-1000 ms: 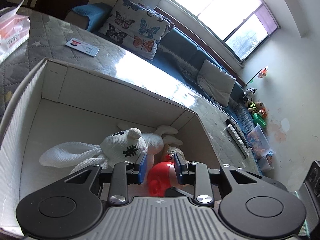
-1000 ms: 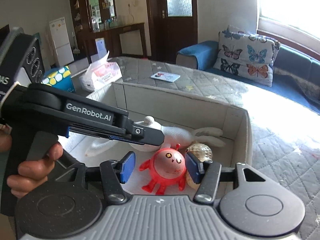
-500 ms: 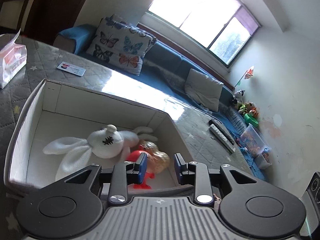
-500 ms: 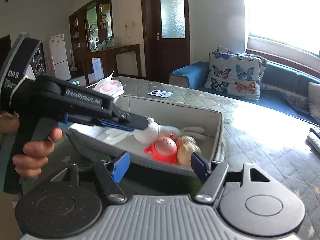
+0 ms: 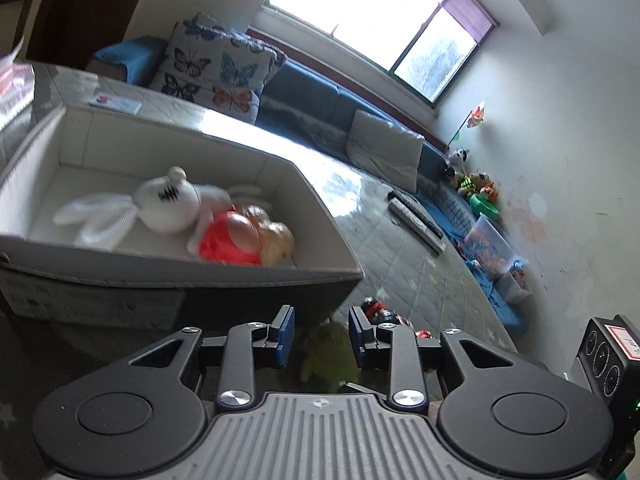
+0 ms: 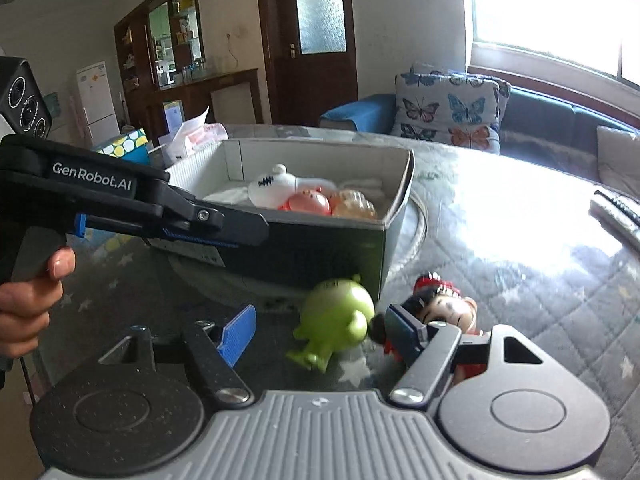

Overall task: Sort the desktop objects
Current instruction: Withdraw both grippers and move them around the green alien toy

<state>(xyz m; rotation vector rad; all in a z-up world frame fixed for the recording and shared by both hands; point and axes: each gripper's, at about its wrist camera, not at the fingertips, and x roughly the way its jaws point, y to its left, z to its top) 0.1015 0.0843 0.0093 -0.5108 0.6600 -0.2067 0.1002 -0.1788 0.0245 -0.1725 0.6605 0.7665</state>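
Observation:
A grey box (image 5: 180, 280) (image 6: 320, 248) on the quilted table holds a white plush rabbit (image 5: 168, 204) (image 6: 272, 190), a red round toy (image 5: 230, 242) (image 6: 308, 204) and a golden shell-like toy (image 5: 276, 240) (image 6: 354, 204). A green round toy (image 6: 336, 320) (image 5: 326, 350) lies on the table in front of the box, with a red-capped doll (image 6: 444, 308) (image 5: 380, 310) beside it. My right gripper (image 6: 320, 330) is open around the green toy. My left gripper (image 5: 320, 334) is open and empty above the green toy; it shows at the left in the right wrist view (image 6: 212, 226).
A tissue pack (image 6: 200, 136) and a spotted blue box (image 6: 128, 144) stand behind the grey box. A card (image 5: 116, 104) lies on the far table. Remote controls (image 5: 416, 220) lie to the right. A sofa with a butterfly cushion (image 6: 448, 108) is beyond.
Both grippers have pulled back out of the box and lowered in front of it. The red toy, let go by the left gripper, stays in the box. The green toy and doll have come into view.

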